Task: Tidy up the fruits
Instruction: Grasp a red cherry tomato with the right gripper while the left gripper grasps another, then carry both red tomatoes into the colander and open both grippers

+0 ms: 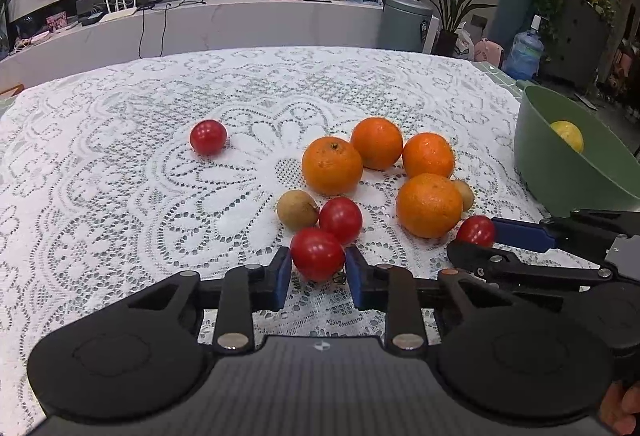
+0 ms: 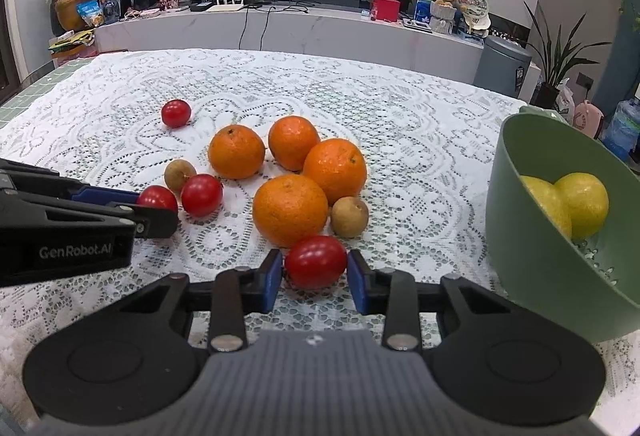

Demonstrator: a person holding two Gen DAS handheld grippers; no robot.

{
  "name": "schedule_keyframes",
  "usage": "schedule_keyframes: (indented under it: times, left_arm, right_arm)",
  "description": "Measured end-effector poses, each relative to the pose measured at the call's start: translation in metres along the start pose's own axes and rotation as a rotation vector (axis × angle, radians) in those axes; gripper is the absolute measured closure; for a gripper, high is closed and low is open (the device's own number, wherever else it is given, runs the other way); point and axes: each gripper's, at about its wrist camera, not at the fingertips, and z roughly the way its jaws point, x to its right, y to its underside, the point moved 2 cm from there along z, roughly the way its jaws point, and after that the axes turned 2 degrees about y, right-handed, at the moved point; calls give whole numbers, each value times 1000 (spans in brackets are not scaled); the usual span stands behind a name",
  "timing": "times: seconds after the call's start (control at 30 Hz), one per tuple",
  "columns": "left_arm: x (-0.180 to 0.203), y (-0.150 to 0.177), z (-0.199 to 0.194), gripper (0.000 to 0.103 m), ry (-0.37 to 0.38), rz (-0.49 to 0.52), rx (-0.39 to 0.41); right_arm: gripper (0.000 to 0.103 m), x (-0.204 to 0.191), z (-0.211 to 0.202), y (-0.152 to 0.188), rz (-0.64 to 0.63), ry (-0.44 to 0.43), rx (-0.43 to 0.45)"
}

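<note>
Left gripper (image 1: 318, 268) clamps tomato (image 1: 317, 254); right gripper (image 2: 314, 274) clamps another tomato (image 2: 315, 262); green bowl (image 2: 532, 236) at table's right edge; left half of lace cloth (image 1: 100, 176) bare.

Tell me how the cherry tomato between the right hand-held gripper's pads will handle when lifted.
The cherry tomato looks small, so probably light. Its glossy, smooth skin may let it slip between the blue pads of the right hand-held gripper. Being round, it would likely roll across the lace tablecloth if released. It is probably soft, so a hard squeeze could split it.
</note>
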Motion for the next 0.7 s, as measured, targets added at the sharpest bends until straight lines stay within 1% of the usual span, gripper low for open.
schedule_keyframes:
  times: [0.1,0.23,0.4,0.53,0.7]
  left_arm:
    - [2,-3,-10,70,-3,-1,13]
    - [10,-8,-27,70,12,6,39]
    - [28,-18,-45,70,37,47,70]
    - [46,-28,-55,70,88,62,75]
    - [66,-40,-60,70,165,50,63]
  right_arm:
    - [71,3,-10,0,-6,1,13]
    - [71,8,-27,-2,-7,-10,37]
    - [71,16,-51,-7,-17,-39,63]
    - [71,30,-68,-13,-22,-54,77]
    - [71,55,-92,-21,-50,-33,107]
